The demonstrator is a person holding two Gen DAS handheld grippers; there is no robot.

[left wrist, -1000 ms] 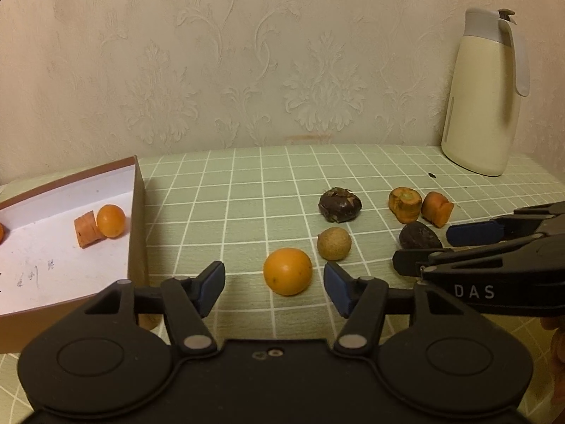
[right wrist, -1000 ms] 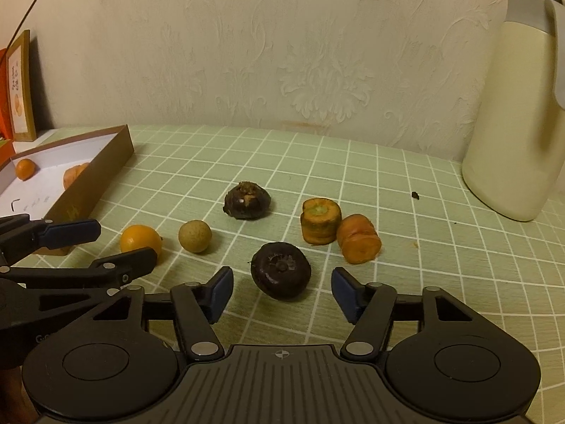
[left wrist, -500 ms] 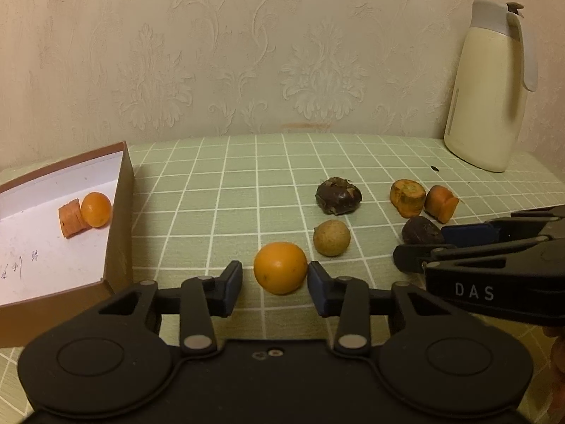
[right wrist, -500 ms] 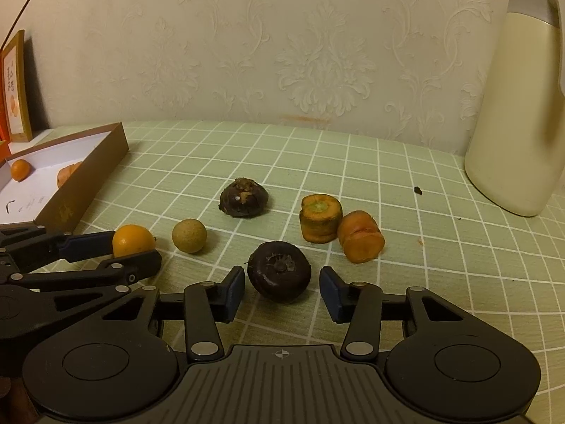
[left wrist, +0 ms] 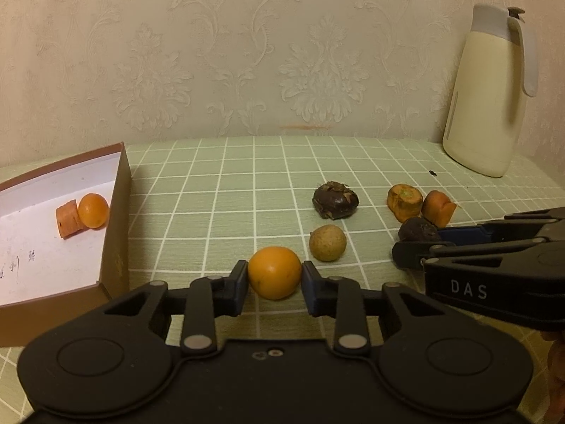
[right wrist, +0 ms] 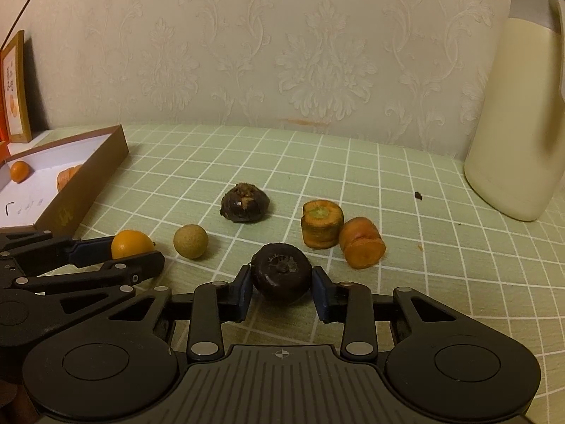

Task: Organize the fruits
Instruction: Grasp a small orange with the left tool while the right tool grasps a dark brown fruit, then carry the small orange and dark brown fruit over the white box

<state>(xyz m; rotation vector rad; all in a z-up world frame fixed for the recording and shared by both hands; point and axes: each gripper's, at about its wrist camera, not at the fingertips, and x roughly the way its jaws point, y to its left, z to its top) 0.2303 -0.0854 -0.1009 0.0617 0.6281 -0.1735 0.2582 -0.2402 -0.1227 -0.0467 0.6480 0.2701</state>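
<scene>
My left gripper (left wrist: 274,281) is closing its jaws on a small orange fruit (left wrist: 274,270) that rests on the green checked tablecloth, and both blue pads touch its sides. My right gripper (right wrist: 281,284) is closing on a dark round water chestnut (right wrist: 281,274), its pads against both flanks. Between the two lies a tan round fruit (left wrist: 327,242). A second dark chestnut (right wrist: 244,204) sits farther back. Two carrot chunks (right wrist: 322,224) (right wrist: 363,243) lie to the right of it.
A brown box with a white floor (left wrist: 116,212) stands at the left, holding an orange fruit (left wrist: 93,210) and a carrot piece (left wrist: 67,218). A cream jug (left wrist: 487,99) stands at the back right by the wall. A framed picture (right wrist: 16,88) leans at the far left.
Both grippers narrowed from wide open until their pads met the fruit: the left on the orange one, the right on the dark chestnut. Neither hand shifted.
</scene>
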